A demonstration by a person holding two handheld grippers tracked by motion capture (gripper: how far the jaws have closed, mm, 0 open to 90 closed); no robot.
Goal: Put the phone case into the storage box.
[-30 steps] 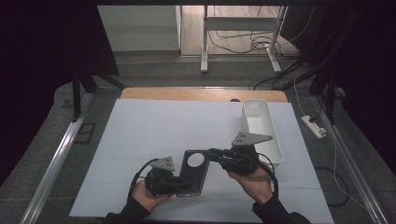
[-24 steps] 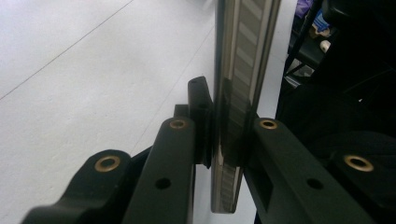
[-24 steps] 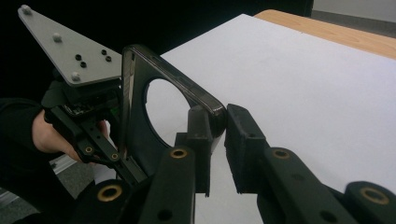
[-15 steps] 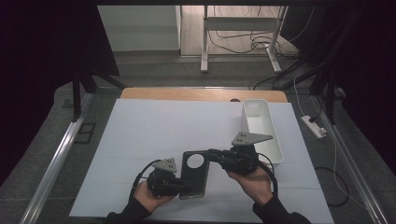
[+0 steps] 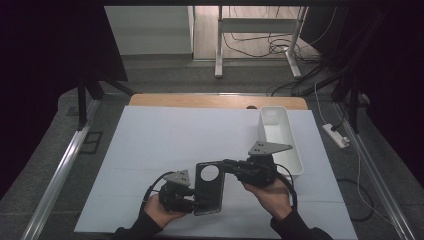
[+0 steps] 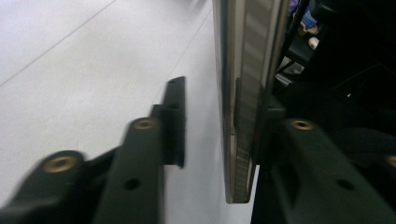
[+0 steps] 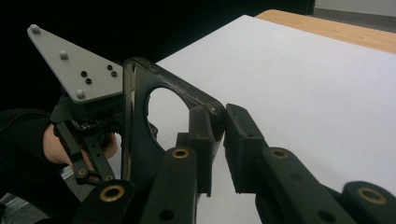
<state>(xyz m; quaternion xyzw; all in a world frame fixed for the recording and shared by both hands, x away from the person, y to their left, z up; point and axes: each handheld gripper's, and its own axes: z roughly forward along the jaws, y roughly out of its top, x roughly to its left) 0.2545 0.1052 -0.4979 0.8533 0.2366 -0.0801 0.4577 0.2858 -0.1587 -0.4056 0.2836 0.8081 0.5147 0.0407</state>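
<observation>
A black phone case (image 5: pixel 209 198) with a round camera hole is held up on edge above the white table sheet (image 5: pixel 175 135), between the two grippers. My right gripper (image 5: pixel 228 167) is shut on its upper corner. The right gripper view shows both pads of my right gripper (image 7: pixel 219 135) pinching the case (image 7: pixel 134 140) by its rim. My left gripper (image 5: pixel 196 203) stands at the case's lower edge. Its jaws have just been opening: in the left gripper view the case (image 6: pixel 240 93) still lies between them, against the right jaw, and the left pad (image 6: pixel 175 107) stands clear of it.
A white oblong bin (image 5: pixel 296 150) stands at the table's right side, just behind my right hand. A wooden strip (image 5: pixel 215 101) marks the far table edge. A power strip (image 5: pixel 336 136) and cables lie on the floor to the right.
</observation>
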